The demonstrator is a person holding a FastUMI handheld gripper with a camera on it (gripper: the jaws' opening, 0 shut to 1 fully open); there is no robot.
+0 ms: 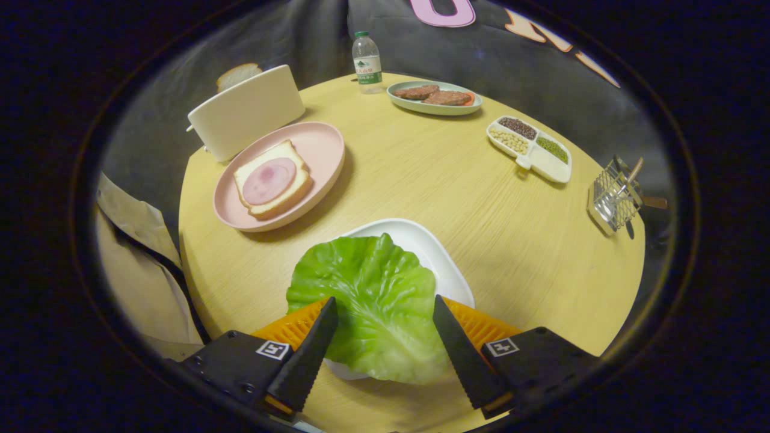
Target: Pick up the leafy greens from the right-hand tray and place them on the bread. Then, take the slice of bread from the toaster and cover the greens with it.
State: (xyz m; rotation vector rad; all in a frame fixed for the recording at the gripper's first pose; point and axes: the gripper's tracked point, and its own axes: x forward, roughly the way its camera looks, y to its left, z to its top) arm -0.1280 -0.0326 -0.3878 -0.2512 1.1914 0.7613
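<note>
Riding on the gripper (385, 313), the fisheye camera looks forward and down, low over the round table (421, 174).

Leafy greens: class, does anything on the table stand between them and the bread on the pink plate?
Nothing visible does. The leafy greens sit between the open gripper fingers; bare table separates them from the bread.

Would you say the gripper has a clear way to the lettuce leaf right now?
Probably yes: the gripper is open, its fingers flanking the lettuce leaf on the white tray, with nothing lying over the leaf.
</note>
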